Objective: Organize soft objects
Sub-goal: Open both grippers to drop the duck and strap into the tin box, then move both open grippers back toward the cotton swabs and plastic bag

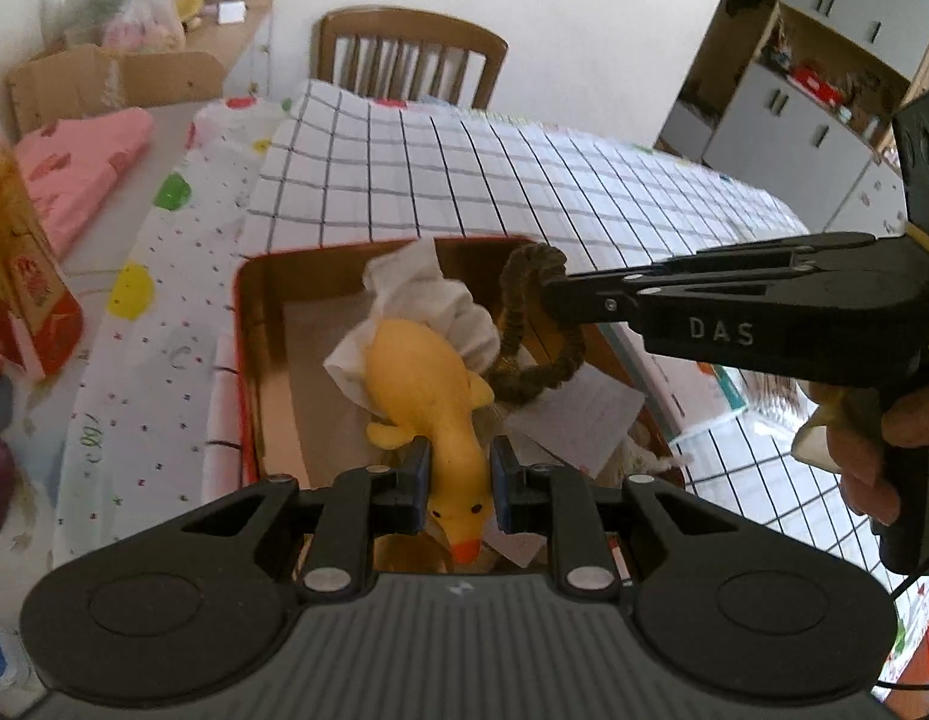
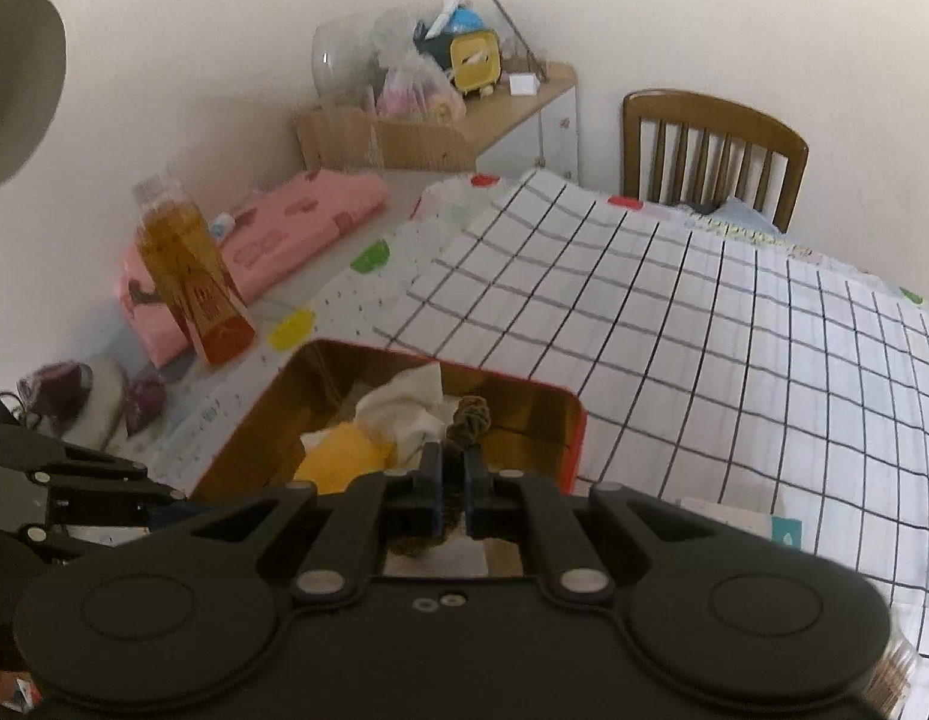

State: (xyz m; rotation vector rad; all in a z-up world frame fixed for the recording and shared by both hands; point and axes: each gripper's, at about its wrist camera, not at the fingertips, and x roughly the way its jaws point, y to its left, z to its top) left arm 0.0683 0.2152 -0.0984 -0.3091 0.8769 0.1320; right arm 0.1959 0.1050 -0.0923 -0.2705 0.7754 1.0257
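Note:
My left gripper (image 1: pixel 459 483) is shut on a yellow rubber duck (image 1: pixel 431 396), its orange beak toward the camera, held over the red tin (image 1: pixel 251 324). A crumpled white cloth (image 1: pixel 428 294) lies in the tin behind the duck. From the right, my right gripper (image 1: pixel 551 294) reaches in, shut on a brown fuzzy loop (image 1: pixel 518 336) that hangs over the tin. In the right wrist view the same gripper (image 2: pixel 455 486) pinches the brown loop (image 2: pixel 469 420) above the tin (image 2: pixel 575 420), with the duck (image 2: pixel 341 459) and the cloth (image 2: pixel 404 408) below it.
The tin sits on a black-and-white checked cloth (image 1: pixel 494 180) covering the table. An amber bottle (image 2: pixel 191 276) and a folded pink cloth (image 2: pixel 284 228) stand left of it. A wooden chair (image 1: pixel 404 54) is at the far side. Papers (image 1: pixel 584 414) lie in the tin.

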